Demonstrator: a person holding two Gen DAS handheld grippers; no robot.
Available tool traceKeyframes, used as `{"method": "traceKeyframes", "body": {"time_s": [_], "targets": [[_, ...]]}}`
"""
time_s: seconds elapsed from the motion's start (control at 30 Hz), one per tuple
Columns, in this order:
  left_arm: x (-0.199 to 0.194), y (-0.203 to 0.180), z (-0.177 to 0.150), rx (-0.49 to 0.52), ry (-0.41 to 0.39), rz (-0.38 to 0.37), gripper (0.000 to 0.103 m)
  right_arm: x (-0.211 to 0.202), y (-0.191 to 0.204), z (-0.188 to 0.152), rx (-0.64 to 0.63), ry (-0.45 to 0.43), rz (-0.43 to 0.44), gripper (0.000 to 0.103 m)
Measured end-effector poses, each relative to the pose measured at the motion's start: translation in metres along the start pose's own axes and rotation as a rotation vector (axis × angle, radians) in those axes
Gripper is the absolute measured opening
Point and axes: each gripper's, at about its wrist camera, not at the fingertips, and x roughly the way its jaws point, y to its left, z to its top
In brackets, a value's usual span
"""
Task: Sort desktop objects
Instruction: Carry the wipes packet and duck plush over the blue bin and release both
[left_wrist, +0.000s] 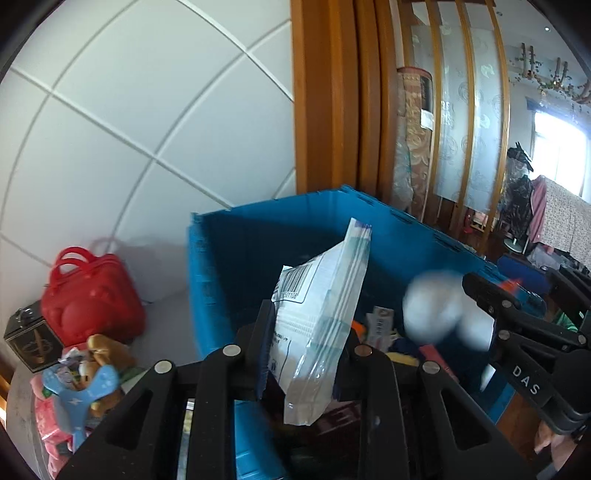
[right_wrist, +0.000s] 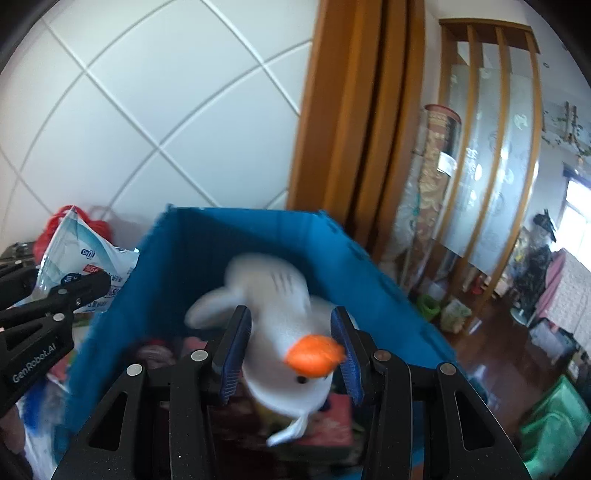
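Both tools grip over the blue bin (left_wrist: 236, 251): my left tool (left_wrist: 303, 354) pinches an upright wipes packet (left_wrist: 325, 295), my right tool (right_wrist: 291, 350) clamps a plush duck (right_wrist: 280, 332).

**Toy duck over the blue box**

Our right gripper (right_wrist: 291, 350) squeezes a white toy duck (right_wrist: 280, 332) with an orange beak above the blue box (right_wrist: 177, 266). At the left, our other gripper (right_wrist: 79, 286) holds a plastic packet (right_wrist: 79, 251).
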Motion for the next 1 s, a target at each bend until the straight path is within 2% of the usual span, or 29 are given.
{"method": "traceKeyframes", "body": {"time_s": [0.23, 0.3, 0.33, 0.37, 0.43, 0.47, 0.5, 0.57, 0.8, 1.0], "targets": [[0.024, -0.037, -0.004, 0.032, 0.037, -0.026, 0.025, 0.024, -0.040, -0.019, 0.043, 0.022, 0.016, 0.045], [0.030, -0.043, -0.007, 0.032, 0.063, -0.037, 0.025, 0.029, -0.046, -0.024, 0.059, 0.031, 0.028, 0.061], [0.032, -0.044, -0.008, 0.028, 0.066, -0.040, 0.025, 0.034, -0.050, -0.029, 0.068, 0.040, 0.031, 0.083], [0.032, -0.044, -0.009, 0.026, 0.066, -0.031, 0.028, 0.037, -0.054, -0.032, 0.072, 0.045, 0.030, 0.098], [0.031, -0.045, -0.010, 0.030, 0.059, -0.012, 0.047, 0.042, -0.058, -0.039, 0.076, 0.043, 0.029, 0.100], [0.030, -0.043, -0.011, 0.020, 0.046, 0.000, 0.065, 0.041, -0.058, -0.042, 0.082, 0.043, 0.037, 0.103], [0.027, -0.041, -0.011, 0.011, 0.034, 0.006, 0.078, 0.041, -0.059, -0.043, 0.091, 0.040, 0.047, 0.103], [0.020, -0.037, -0.010, -0.008, -0.006, 0.011, 0.079, 0.040, -0.061, -0.045, 0.105, 0.037, 0.062, 0.103], [0.003, -0.035, -0.015, -0.004, -0.019, -0.005, 0.079, 0.029, -0.060, -0.048, 0.106, 0.023, 0.067, 0.103], [-0.030, -0.028, -0.029, -0.018, -0.054, -0.001, 0.079, 0.013, -0.057, -0.052, 0.116, 0.019, 0.092, 0.103]]}}
